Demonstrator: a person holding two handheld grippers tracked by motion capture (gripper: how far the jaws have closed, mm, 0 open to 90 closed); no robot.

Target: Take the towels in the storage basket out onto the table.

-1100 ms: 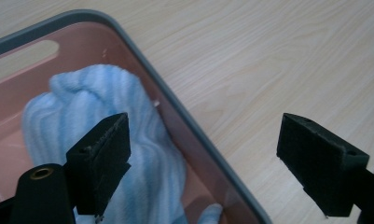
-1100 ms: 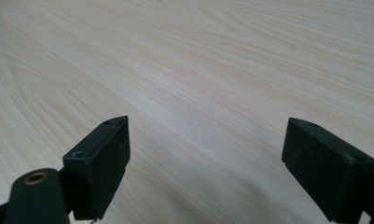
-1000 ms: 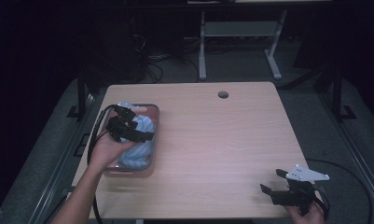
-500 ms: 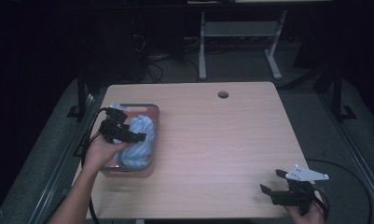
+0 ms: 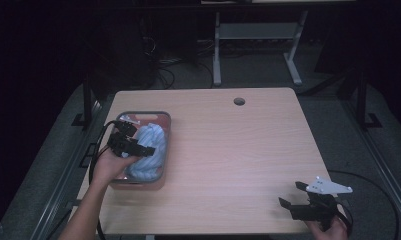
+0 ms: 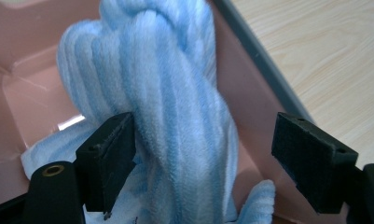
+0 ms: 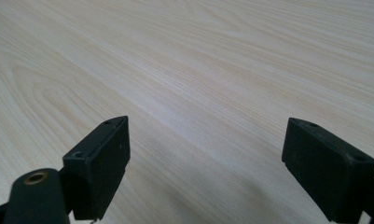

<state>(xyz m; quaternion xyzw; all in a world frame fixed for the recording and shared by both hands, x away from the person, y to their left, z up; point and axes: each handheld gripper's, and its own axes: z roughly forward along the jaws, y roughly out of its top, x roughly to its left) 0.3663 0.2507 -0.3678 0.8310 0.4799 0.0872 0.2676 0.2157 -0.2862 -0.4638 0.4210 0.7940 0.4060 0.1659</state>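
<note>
A light blue fluffy cloth (image 5: 149, 150) lies bunched in a pink tray with a grey rim (image 5: 160, 116) at the table's left side. My left gripper (image 5: 140, 148) hovers over the tray's near left part, open, its jaws set wide around the cloth (image 6: 175, 107); the left jaw touches the fabric, the right jaw stands apart from it. My right gripper (image 5: 292, 201) is held low at the table's near right corner, open, with bare wood (image 7: 198, 84) between its jaws.
The wooden table (image 5: 228, 150) has a round cable hole (image 5: 239, 101) near its far edge. Beyond the table stand a metal desk frame (image 5: 258, 40) and cables on a dark floor. A black cable loops from the left gripper off the table's left edge.
My left gripper has drawn back toward the near left of the tray and lifted a little off the cloth. The right gripper has stayed still.
</note>
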